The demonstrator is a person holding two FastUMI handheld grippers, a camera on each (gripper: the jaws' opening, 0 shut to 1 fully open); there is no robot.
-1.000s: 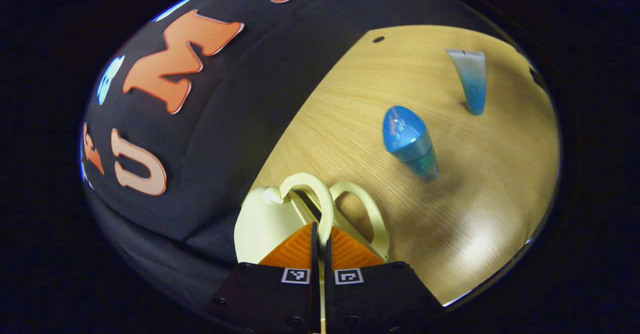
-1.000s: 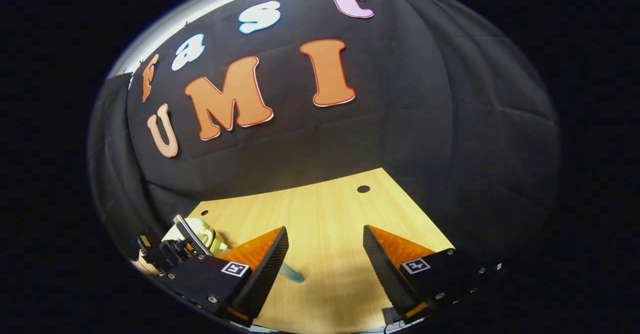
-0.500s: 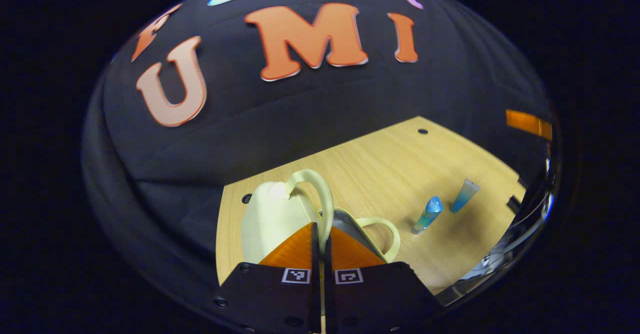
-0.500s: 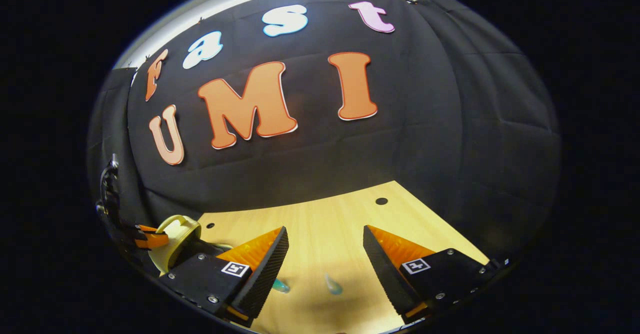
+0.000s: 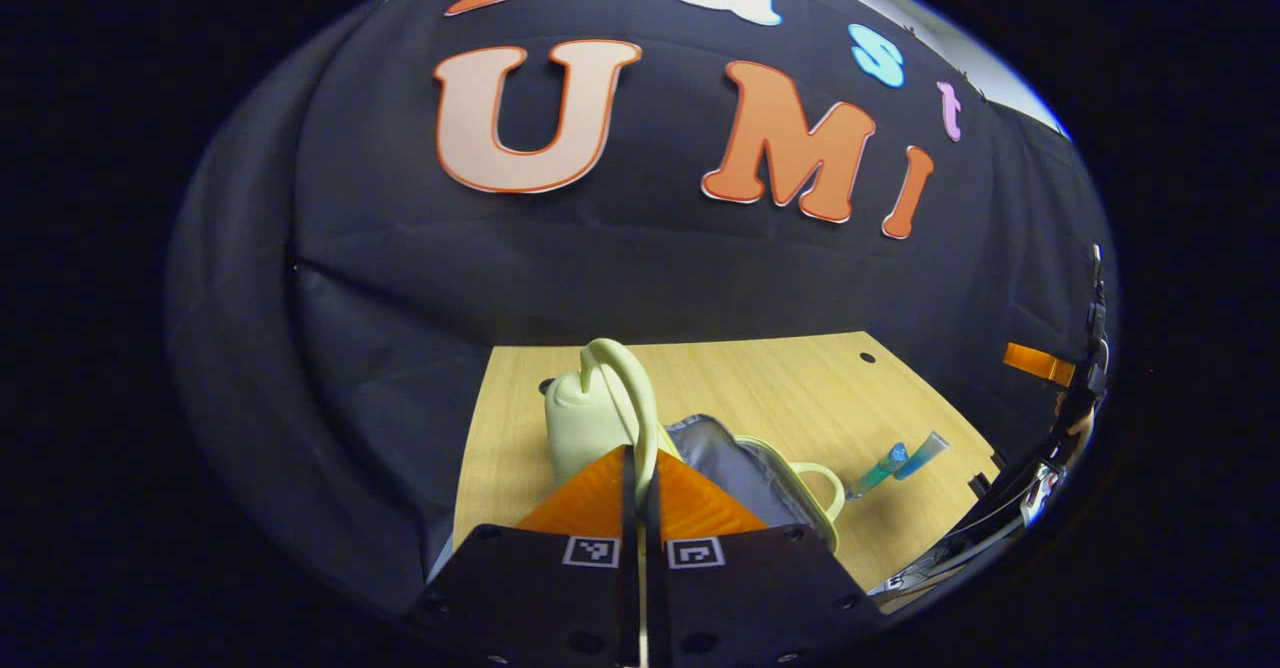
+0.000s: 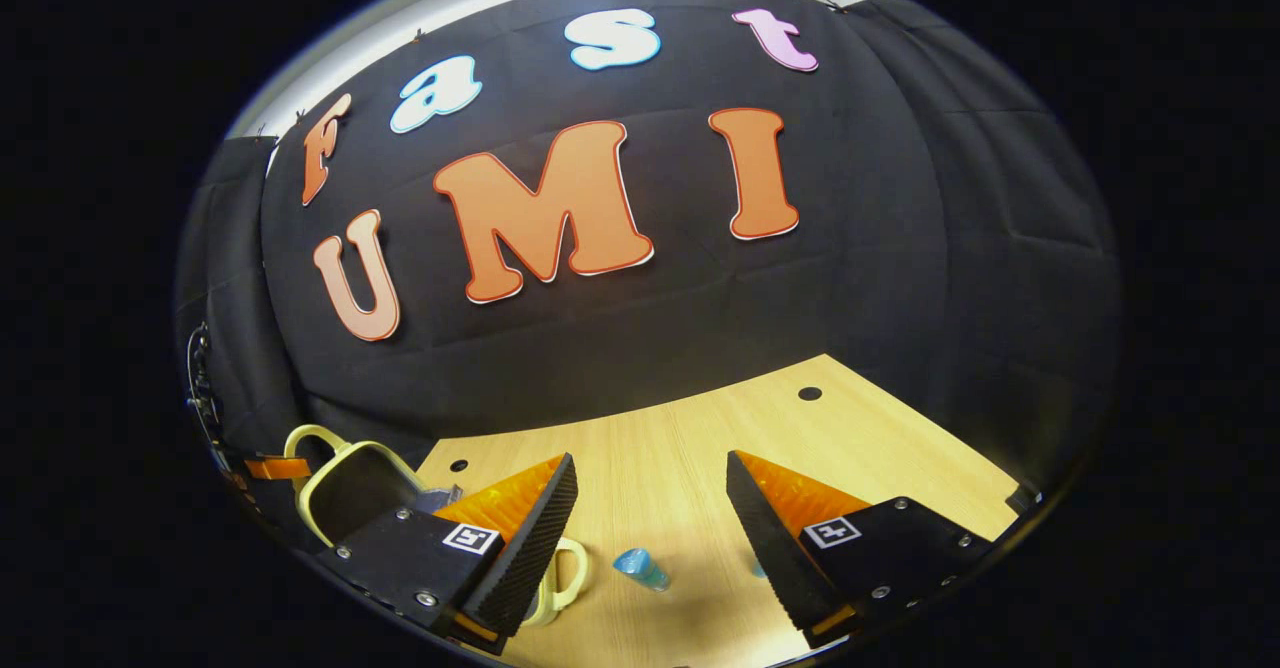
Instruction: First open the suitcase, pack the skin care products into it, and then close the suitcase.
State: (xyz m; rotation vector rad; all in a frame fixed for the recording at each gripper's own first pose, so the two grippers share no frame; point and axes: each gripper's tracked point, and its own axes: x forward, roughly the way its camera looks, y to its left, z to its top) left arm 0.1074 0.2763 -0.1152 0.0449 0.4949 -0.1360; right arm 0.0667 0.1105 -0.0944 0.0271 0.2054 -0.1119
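Observation:
The pale yellow suitcase (image 5: 578, 418) stands open on the wooden table (image 5: 760, 378), its lid raised and its grey lining (image 5: 722, 463) showing. My left gripper (image 5: 640, 456) is shut on the lid's handle (image 5: 632, 378); the lower half's handle (image 5: 818, 488) lies beside it. A blue-capped bottle (image 5: 878, 470) and a blue tube (image 5: 926, 452) lie on the table to the right of the case. In the right gripper view, my right gripper (image 6: 650, 513) hangs open above the table, with the bottle (image 6: 640, 566) lying below between its fingers. The raised lid (image 6: 350, 488) stands at the left.
The booth's black cloth wall closes off the back and sides of the table. Two small round holes (image 6: 809, 393) (image 6: 458, 465) sit near the table's far edge. Bare wood (image 6: 680, 448) stretches ahead of the right gripper.
My left gripper has lifted the lid by its handle, and the case has gone from nearly closed to wide open. The right gripper stayed open; the bottle has come into its view.

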